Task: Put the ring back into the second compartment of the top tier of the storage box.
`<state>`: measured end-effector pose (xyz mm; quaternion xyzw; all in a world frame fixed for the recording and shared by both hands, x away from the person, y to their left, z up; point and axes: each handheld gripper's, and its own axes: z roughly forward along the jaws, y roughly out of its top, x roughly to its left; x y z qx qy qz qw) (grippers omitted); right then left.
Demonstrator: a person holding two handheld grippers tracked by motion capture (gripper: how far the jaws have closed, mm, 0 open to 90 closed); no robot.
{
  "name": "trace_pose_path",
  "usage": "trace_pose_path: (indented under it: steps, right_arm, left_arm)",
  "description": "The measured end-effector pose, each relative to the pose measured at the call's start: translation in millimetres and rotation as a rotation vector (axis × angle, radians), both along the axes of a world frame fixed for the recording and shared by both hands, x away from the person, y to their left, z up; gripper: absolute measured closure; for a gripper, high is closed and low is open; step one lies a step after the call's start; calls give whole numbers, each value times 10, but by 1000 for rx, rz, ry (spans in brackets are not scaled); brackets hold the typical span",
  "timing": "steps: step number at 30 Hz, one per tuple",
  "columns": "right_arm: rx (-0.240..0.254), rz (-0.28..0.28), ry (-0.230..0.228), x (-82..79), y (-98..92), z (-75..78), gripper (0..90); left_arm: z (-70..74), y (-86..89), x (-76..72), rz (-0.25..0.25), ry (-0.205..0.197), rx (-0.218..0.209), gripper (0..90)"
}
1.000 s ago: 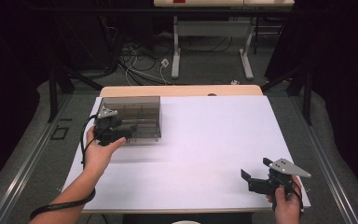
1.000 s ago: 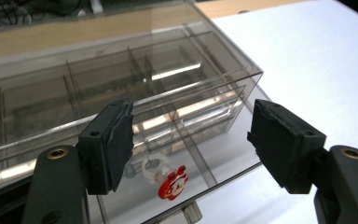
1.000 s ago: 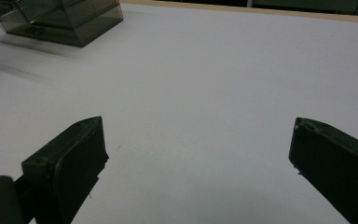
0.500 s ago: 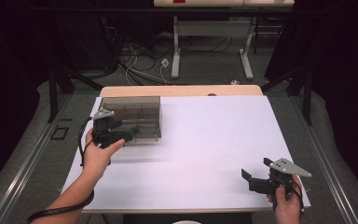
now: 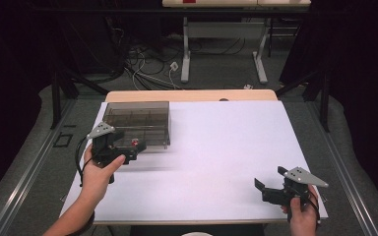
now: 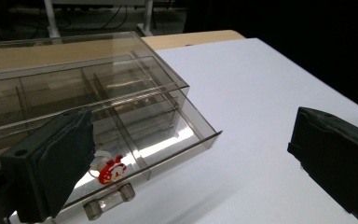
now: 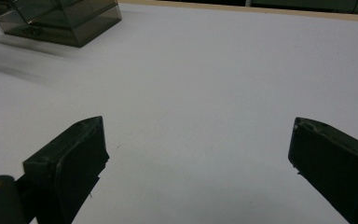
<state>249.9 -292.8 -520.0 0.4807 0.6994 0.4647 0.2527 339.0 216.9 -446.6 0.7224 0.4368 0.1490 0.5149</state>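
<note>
A clear box [image 5: 137, 122] sits on the table [image 5: 216, 162] at its far left, its drawer [image 6: 135, 154] pulled out toward the near edge with a small charm [image 6: 111, 170] inside, the left gripper [image 5: 128, 153] just before it, the right gripper [image 5: 270, 186] well apart at the near right corner.

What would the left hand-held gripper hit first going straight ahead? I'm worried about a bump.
Probably the pulled-out drawer of the clear organizer box; the left hand-held gripper, jaws just opened, holds nothing. Depth is uncertain.
</note>
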Motion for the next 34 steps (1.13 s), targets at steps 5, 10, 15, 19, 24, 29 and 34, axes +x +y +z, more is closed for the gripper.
trace_pose_path:
  steps: [5, 10, 15, 19, 24, 29, 34]
  right_arm:
    - [-2, 0, -11, 1, 9, 4, 38]
    - [-6, 8, -13, -3, 33, 15, 38]
    - [-7, 10, -12, -7, 46, 17, 38]
    - [-10, 7, -13, -2, 32, 9, 38]
    - [-16, 9, -3, 0, 30, 9, 38]
    - [-12, 16, -3, 3, 46, 14, 38]
    - [-12, 19, -8, 8, 41, 9, 38]
  left_arm:
    - [-76, 35, -123, -15, -7, -12, 2]
    - [-184, 71, -270, -33, -30, -17, 2]
    - [-330, 135, -416, -42, -55, -61, 2]
    - [-471, 211, -496, -45, -76, -92, 2]
    - [-581, 302, -544, -36, -82, -97, 2]
    - [-638, 350, -591, -32, -92, -82, 2]
    - [-654, 362, -590, -26, -87, -88, 2]
